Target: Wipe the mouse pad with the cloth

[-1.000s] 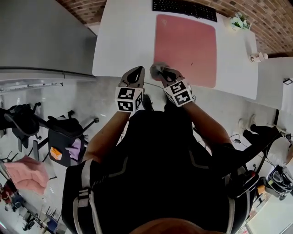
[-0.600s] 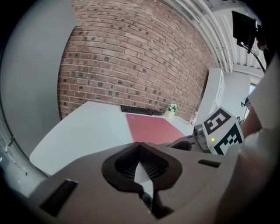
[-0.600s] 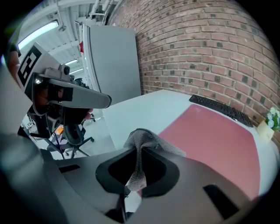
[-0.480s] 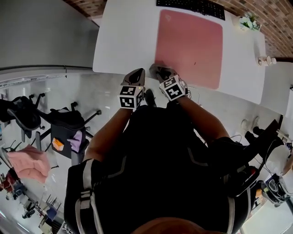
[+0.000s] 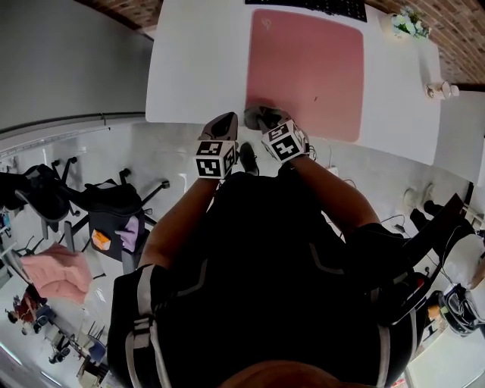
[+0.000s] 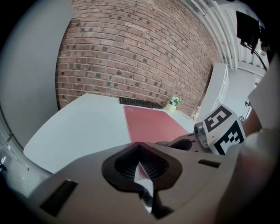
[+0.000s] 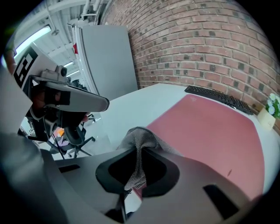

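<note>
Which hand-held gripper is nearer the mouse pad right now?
Right. The right hand-held gripper, clamping the cloth, is at the mouse pad's near left corner; the left hand-held gripper is off the pad, further left.

White table with a desk set laid out on it

The white table (image 5: 197, 68) carries a pink mouse pad (image 5: 307, 72) lying flat, its near edge close to the table's near edge. A dark keyboard (image 5: 333, 9) lies along the far edge, just beyond the pad. A small potted plant (image 5: 404, 23) stands at the far right corner. A small pale object (image 5: 442, 89), too small to identify, sits near the right edge.
</note>
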{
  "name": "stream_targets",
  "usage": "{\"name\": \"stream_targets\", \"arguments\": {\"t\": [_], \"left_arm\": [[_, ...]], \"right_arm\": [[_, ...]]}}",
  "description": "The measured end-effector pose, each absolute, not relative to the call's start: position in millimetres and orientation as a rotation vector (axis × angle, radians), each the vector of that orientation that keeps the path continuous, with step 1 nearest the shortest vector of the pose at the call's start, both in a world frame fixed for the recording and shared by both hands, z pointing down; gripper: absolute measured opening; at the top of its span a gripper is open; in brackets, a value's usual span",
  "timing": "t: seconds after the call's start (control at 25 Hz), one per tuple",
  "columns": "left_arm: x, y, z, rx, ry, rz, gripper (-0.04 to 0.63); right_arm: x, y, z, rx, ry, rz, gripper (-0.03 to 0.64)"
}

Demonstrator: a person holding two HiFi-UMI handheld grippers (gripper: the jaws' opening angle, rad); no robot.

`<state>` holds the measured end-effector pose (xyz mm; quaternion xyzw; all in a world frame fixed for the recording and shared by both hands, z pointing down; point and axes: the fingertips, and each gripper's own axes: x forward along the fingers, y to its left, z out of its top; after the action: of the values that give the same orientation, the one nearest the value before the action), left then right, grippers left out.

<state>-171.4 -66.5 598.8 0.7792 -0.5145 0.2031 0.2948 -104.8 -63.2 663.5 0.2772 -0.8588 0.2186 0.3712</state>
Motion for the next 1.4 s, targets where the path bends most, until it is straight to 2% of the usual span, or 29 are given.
{"name": "stream_targets", "arguments": {"t": [0.6, 1.4], "left_arm": [[-101.6, -68.7, 609.2, 2.185, -1.208, 0.643, 0.0], [-15.8, -86.1, 607.3, 2.307, -0.96, 0.687, 0.0]], "right_arm": [[-37.3, -61.4, 673.3, 0.889, -2.139, 0.689, 0.04], [92.1, -58.3, 678.2, 1.244, -1.951, 0.869, 0.04]]}}
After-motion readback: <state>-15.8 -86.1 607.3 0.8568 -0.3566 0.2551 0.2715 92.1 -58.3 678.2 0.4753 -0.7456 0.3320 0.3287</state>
